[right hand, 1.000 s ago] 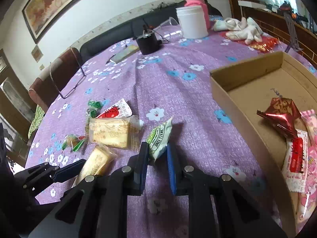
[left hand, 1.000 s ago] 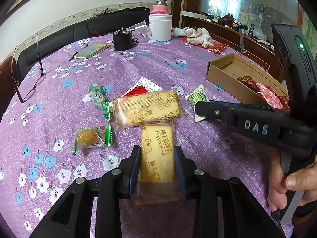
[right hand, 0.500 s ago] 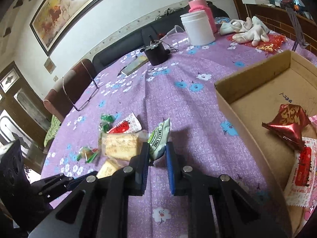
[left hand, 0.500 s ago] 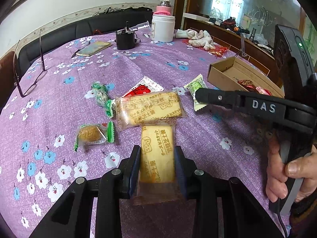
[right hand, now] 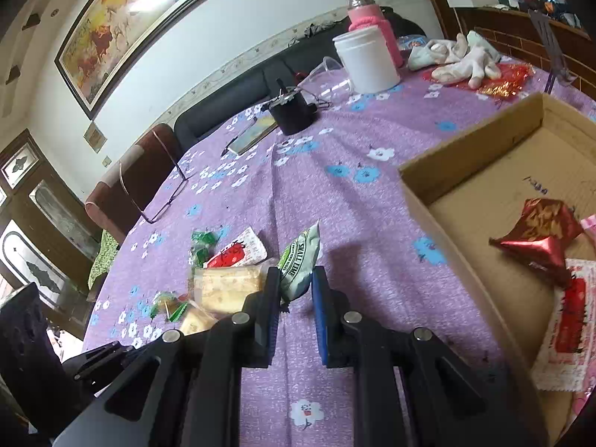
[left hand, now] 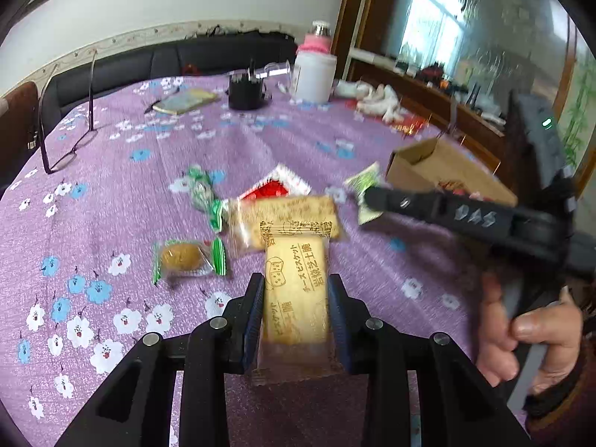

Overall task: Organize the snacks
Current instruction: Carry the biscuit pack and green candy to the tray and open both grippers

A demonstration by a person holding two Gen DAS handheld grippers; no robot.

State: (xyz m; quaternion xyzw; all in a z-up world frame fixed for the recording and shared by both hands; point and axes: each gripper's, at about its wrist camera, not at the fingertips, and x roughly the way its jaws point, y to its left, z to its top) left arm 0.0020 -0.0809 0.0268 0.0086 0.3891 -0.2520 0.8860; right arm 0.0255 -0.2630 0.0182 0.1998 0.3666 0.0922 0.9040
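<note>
Above the purple tablecloth [right hand: 335, 156] we hold light, crinkly packets: left gripper [left hand: 296, 300] pinching the brittle biscuit pack [left hand: 296, 287] edgewise, right gripper [right hand: 295, 290] the green sachet [right hand: 298, 264].

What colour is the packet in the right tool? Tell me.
Green and white packet, clearest in the right wrist view.

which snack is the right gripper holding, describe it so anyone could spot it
On the purple flowered tablecloth, look just left of the cardboard box. The right gripper pinches a small green-and-white packet, the only snack printed with English words.
</note>
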